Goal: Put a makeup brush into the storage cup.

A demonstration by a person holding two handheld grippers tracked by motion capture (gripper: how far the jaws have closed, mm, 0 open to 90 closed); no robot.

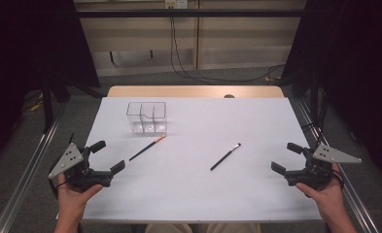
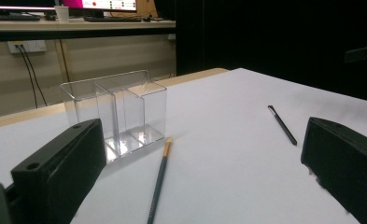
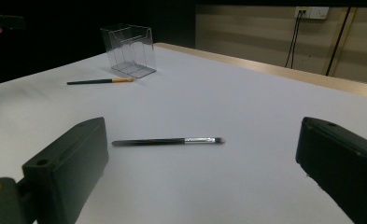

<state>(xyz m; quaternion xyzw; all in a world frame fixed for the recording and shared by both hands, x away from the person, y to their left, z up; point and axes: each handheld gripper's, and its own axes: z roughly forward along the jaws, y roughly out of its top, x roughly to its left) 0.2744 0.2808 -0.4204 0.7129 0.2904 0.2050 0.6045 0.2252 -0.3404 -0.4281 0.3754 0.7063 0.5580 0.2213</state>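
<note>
Clear plastic holder [image 1: 147,117] stands far left on the white counter [image 1: 256,194], compartments empty. Orange-tipped brush [image 1: 147,148] lies just near it, tip almost at its base; silver-banded brush [image 1: 225,156] lies mid-counter, well apart. Left gripper [image 1: 108,156] and right gripper [image 1: 286,158] hover at the near corners, jaws apart, nothing held. Looks like the start: no brush picked yet. Next move likely calls for lowering a gripper over a thin handle and pinching flat against the counter.

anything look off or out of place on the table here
Nothing is spilled or damaged. The clear organizer stands upright, while two brushes, one with an orange end and one with a silver ferrule, lie loose on the table outside it.
</note>
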